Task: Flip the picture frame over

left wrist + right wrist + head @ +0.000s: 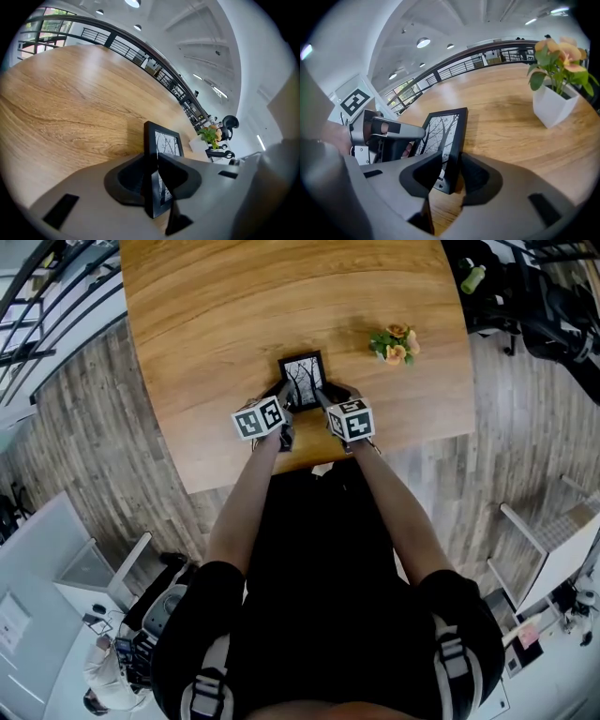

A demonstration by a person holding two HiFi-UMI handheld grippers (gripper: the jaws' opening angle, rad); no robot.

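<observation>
The left gripper [152,176] is clamped on the left edge of the black rectangular picture frame with a bare-tree print [167,143]. The right gripper [451,176] pinches the opposite edge. The frame hangs between them over the light wooden table [234,324], print side up, with its long axis running straight away from the jaws. To flip it cleanly, I judge both wrists should roll together with even pressure, so it cannot twist or slip.

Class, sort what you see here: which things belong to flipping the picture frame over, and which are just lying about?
In the job:
picture frame, held at its two sides
left tool
right tool

Just lying about:
potted plant, standing apart from the frame on the table
</observation>
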